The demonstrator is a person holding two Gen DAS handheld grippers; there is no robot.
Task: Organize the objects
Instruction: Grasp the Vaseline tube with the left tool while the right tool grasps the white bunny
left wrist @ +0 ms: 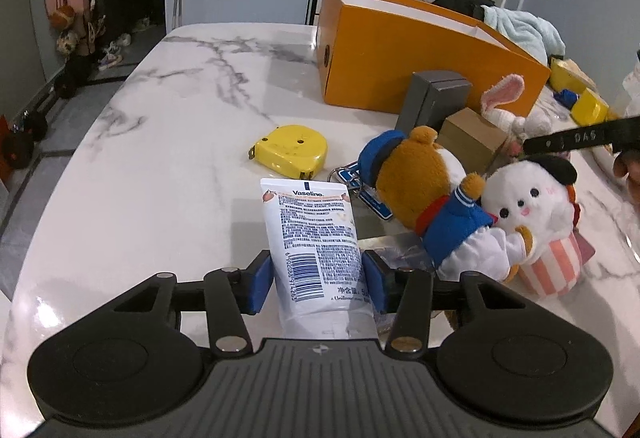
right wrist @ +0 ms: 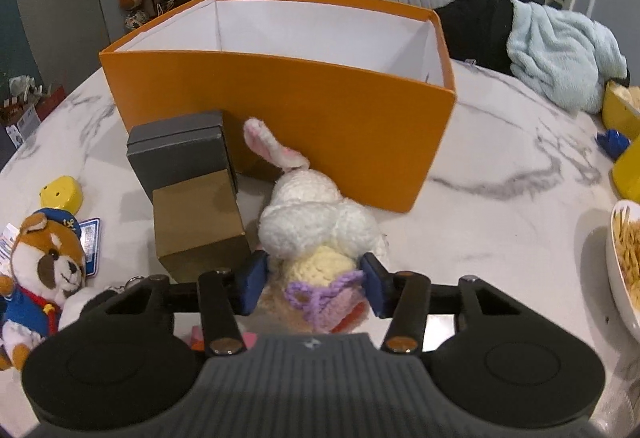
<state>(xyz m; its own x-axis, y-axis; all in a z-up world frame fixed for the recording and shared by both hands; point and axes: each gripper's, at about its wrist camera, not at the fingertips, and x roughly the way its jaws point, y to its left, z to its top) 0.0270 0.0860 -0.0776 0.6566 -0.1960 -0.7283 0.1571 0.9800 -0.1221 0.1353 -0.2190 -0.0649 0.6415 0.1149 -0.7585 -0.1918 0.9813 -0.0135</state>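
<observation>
— What carries it all?

— A white marble table (left wrist: 168,126) with grey veins. In the left wrist view an orange box (left wrist: 400,50) stands at one o'clock, and a yellow tape measure (left wrist: 290,150) lies near the middle.

— And in front of the box?

— A grey box (right wrist: 176,154) and a brown box (right wrist: 196,226), close together. A bear toy (left wrist: 432,198) lies at three o'clock, touching a white plush toy (left wrist: 528,206).

— Anything at the far edge?

— A pale blue towel (right wrist: 560,58) at two o'clock in the right wrist view, possibly resting on the tabletop.
</observation>
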